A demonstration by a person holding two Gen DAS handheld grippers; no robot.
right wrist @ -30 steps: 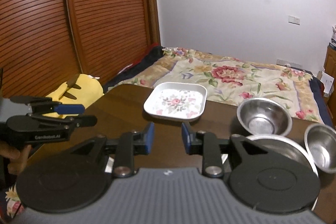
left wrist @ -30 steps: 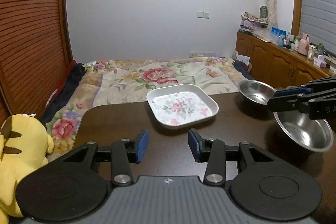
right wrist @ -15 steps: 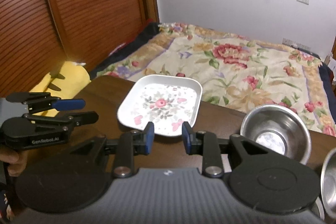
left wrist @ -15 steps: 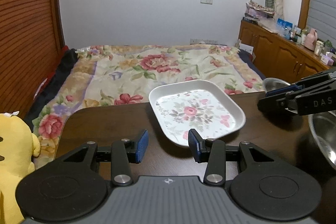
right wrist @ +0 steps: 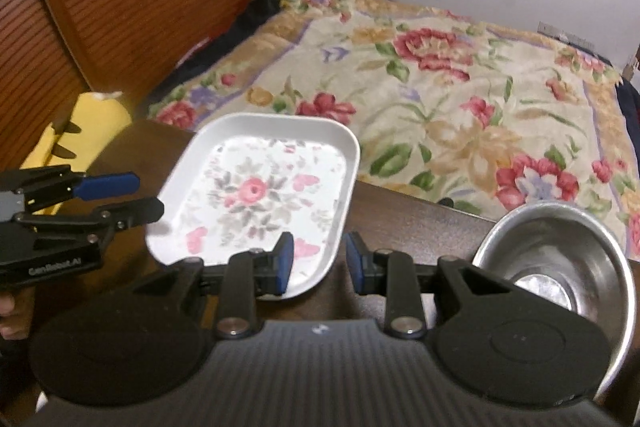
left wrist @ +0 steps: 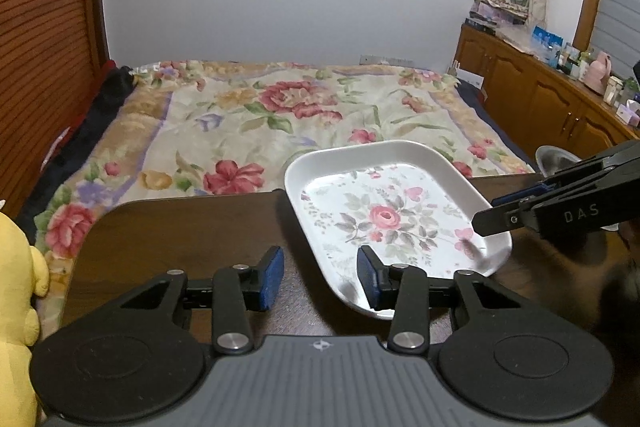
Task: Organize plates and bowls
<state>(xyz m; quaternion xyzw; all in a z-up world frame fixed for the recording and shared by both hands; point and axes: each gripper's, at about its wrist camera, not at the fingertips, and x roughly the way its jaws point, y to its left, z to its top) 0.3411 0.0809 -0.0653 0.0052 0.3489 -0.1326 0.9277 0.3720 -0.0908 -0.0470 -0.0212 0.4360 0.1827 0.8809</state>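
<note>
A white rectangular plate with a rose pattern [left wrist: 394, 215] lies on the dark wooden table [left wrist: 184, 231]; it also shows in the right wrist view [right wrist: 260, 195]. My left gripper [left wrist: 318, 279] is open, with the plate's near left corner by its right finger. My right gripper [right wrist: 318, 263] is open, with the plate's near right corner between its fingers. A steel bowl [right wrist: 560, 259] stands to the right of the plate. Each gripper shows in the other's view, at the plate's sides.
A bed with a floral blanket [left wrist: 280, 115] lies just beyond the table's far edge. A yellow plush toy [left wrist: 16, 291] sits left of the table. A wooden cabinet with bottles [left wrist: 560, 91] runs along the right wall.
Both grippers have moved forward toward the plate, which now sits much closer and larger in both views. Both stay open.
</note>
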